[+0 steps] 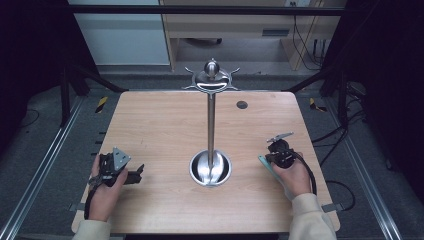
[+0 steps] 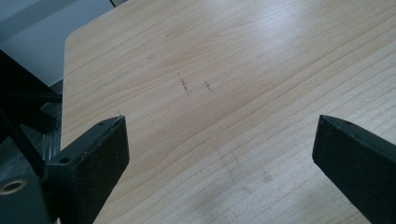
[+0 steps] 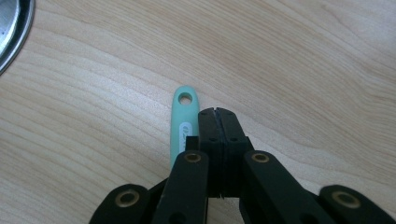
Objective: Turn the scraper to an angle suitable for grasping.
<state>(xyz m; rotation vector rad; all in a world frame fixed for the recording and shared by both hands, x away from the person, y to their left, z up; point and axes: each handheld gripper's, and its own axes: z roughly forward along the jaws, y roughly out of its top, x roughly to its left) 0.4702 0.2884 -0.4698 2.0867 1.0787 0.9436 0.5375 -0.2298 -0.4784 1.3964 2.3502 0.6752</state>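
Your left gripper [image 1: 136, 174] low over wooden surface [image 1: 160, 125] near left edge, jaws spread wide, bare wood between them. Your right gripper [image 3: 218, 112] near right edge, jaws pressed together, nothing between them. Mint-green handle [image 3: 183, 122] with hang hole lies flat on surface just beside closed jaws, on their left in right gripper view; whether touching, cannot tell. Steel stand [image 1: 211, 125] upright at centre: round base [image 1: 210, 169], thin pole, hooked arms at top. Both hands well apart from stand.
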